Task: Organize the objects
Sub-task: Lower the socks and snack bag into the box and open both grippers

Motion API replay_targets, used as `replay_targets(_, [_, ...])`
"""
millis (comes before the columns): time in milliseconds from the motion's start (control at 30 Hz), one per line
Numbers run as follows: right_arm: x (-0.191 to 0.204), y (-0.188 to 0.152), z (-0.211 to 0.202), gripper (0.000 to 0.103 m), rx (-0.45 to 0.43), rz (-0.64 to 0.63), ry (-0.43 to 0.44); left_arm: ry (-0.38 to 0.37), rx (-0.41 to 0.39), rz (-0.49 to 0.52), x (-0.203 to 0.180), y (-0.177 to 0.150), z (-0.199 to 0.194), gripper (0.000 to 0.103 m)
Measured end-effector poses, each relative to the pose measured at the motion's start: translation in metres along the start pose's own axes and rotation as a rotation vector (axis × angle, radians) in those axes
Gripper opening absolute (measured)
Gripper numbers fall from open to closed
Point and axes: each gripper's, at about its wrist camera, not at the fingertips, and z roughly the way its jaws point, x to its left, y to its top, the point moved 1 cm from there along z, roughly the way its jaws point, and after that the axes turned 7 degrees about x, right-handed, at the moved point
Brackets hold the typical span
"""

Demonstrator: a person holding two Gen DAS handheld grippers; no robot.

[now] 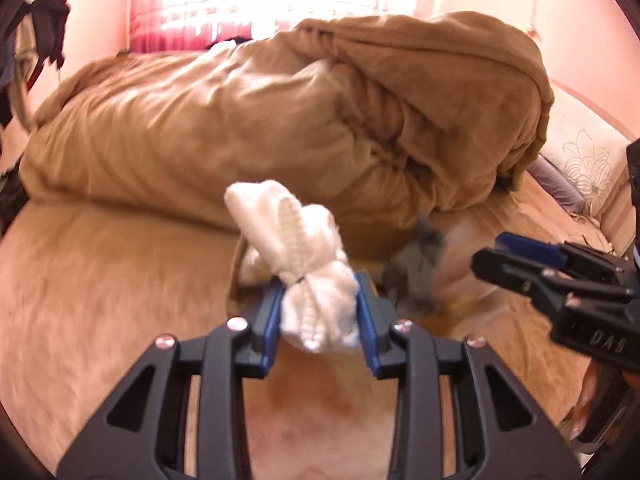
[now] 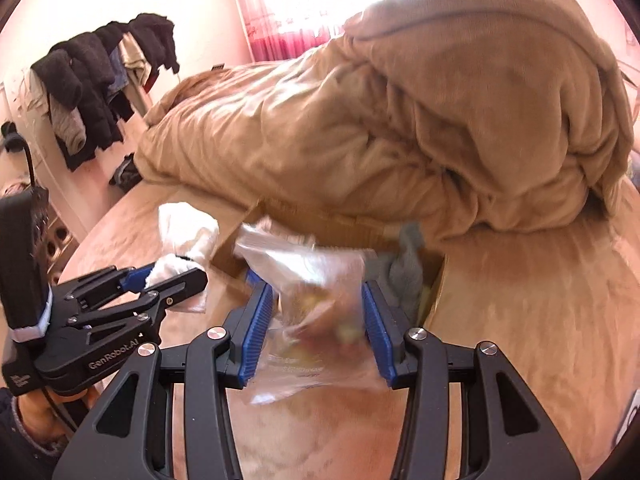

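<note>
My left gripper (image 1: 320,292) is shut on a white knitted garment (image 1: 296,248) and holds it above the bed, just left of an open cardboard box (image 2: 434,288). It also shows in the right wrist view (image 2: 172,276). My right gripper (image 2: 316,300) has a clear plastic bag (image 2: 312,300) with yellowish contents between its blue pads, over the box; the bag is blurred. It shows at the right of the left wrist view (image 1: 486,254). A grey cloth (image 2: 408,268) lies in the box.
A large tan blanket (image 1: 280,120) is heaped on the bed (image 1: 100,280) behind the box. A flowered pillow (image 1: 588,160) lies at the right. Dark clothes (image 2: 92,76) hang on a rack at the left wall.
</note>
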Motion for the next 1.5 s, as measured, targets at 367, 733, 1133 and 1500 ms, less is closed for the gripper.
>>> replay_targets(367, [-0.017, 0.026, 0.078, 0.048, 0.065, 0.045, -0.044, 0.013, 0.132, 0.01, 0.015, 0.018, 0.096, 0.036])
replay_targets(733, [-0.031, 0.006, 0.091, 0.049, 0.067, 0.082, -0.054, 0.042, 0.217, 0.056, 0.001, 0.006, 0.122, 0.082])
replay_targets(1133, [-0.021, -0.001, 0.05, 0.054, 0.028, 0.079, -0.047, 0.132, 0.147, -0.029, 0.005, 0.018, 0.066, 0.098])
replay_targets(1500, [0.0, -0.028, -0.018, 0.062, -0.035, 0.071, -0.088, 0.145, 0.08, 0.028, -0.008, -0.02, -0.02, 0.098])
